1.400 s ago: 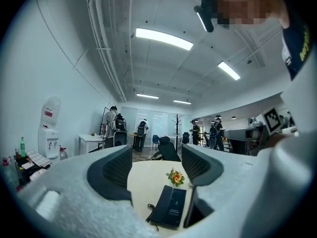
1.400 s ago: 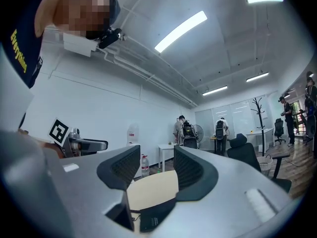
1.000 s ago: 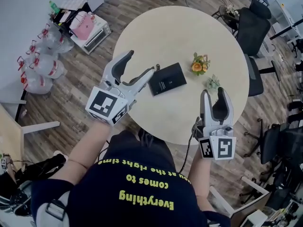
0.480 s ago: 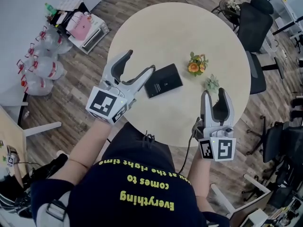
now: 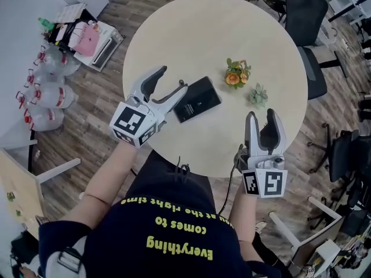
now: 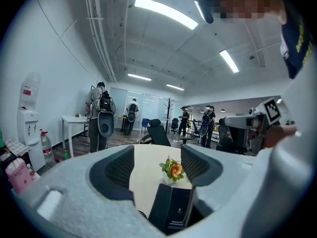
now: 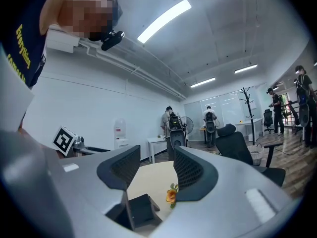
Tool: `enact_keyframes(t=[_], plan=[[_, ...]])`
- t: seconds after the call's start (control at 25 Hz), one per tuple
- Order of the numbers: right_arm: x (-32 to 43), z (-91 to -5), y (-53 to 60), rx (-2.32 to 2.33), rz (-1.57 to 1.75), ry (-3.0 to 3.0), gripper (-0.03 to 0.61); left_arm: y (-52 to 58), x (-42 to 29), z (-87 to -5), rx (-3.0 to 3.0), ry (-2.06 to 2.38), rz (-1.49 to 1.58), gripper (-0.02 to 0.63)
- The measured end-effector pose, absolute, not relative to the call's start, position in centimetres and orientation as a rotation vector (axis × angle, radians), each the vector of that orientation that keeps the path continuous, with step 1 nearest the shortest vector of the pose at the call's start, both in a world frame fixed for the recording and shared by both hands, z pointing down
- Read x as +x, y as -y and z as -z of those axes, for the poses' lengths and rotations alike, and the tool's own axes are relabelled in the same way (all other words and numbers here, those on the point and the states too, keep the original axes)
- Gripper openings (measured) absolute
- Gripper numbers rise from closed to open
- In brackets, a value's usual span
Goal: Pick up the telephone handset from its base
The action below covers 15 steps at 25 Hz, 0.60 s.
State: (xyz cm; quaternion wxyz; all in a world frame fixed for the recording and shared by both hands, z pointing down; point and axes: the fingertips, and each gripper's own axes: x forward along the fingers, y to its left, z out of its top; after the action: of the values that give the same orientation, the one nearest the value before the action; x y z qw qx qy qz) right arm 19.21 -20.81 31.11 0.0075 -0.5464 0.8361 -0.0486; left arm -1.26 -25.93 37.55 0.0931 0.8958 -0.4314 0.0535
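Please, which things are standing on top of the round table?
A black telephone, an orange flower and a small green plant rest on the round table. The left hand-held gripper, the right hand-held gripper and the person's body hide its near edge.

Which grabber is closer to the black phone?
Left. The left gripper has its open fingers right beside the phone's end. The right gripper is farther away, off to the phone's right.
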Motion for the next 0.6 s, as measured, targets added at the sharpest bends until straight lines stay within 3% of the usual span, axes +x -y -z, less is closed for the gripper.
enact_keyframes(t=[0.6], plan=[[20.0,-38.1,22.8,-1.838,0.343,-2.601,0.218,29.5,1.5,-48.2,2.595,1.032,-0.38,0.293]])
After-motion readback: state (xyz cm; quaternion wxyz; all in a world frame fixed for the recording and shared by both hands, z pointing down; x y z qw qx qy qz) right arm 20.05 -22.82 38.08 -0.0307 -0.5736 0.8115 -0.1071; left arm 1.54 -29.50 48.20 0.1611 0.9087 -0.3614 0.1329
